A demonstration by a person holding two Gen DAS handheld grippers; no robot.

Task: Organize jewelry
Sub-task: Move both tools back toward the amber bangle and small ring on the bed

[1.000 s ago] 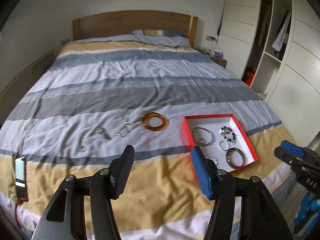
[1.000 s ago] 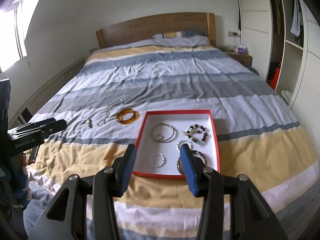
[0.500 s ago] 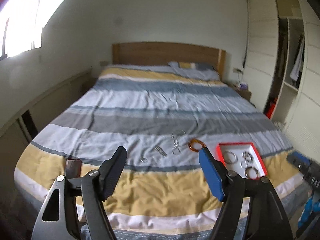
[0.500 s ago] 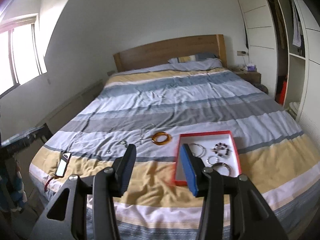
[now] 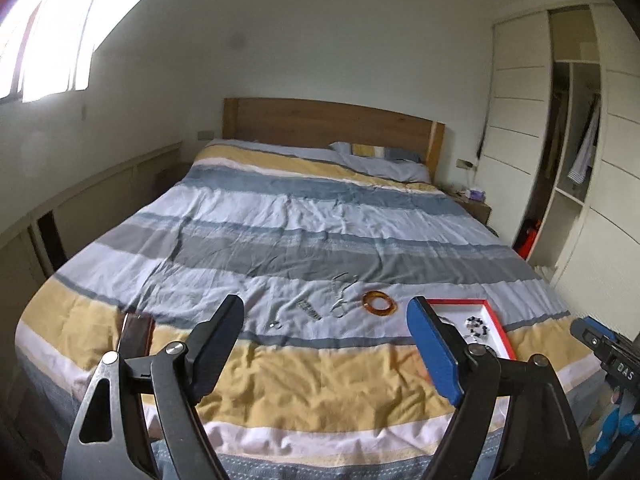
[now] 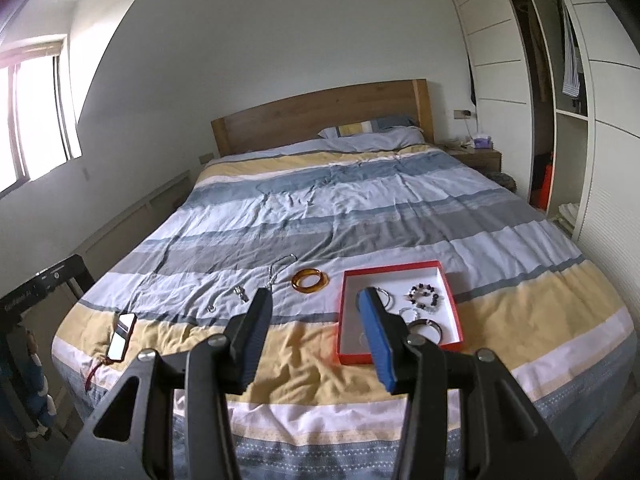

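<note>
A red-rimmed white tray (image 6: 456, 320) lies on the striped bed near its foot, holding silver rings and a beaded bracelet (image 6: 425, 295); it also shows in the left wrist view (image 5: 498, 330). An amber bangle (image 6: 310, 280) (image 5: 379, 303), a silver chain (image 6: 278, 272) (image 5: 340, 296) and small silver pieces (image 6: 241, 293) (image 5: 309, 309) lie loose on the cover left of the tray. My left gripper (image 5: 326, 334) and right gripper (image 6: 314, 322) are both open and empty, held back from the foot of the bed.
A phone (image 6: 121, 336) with a red strap lies on the bed's front left corner. A wooden headboard (image 6: 320, 120) and pillow stand at the far end. A nightstand (image 6: 476, 158) and open wardrobe (image 6: 560, 100) are on the right, a window on the left.
Both grippers have pulled back and up from the bed, so the tray and jewelry look smaller and farther. Both stay open and empty. The jewelry has not moved.
</note>
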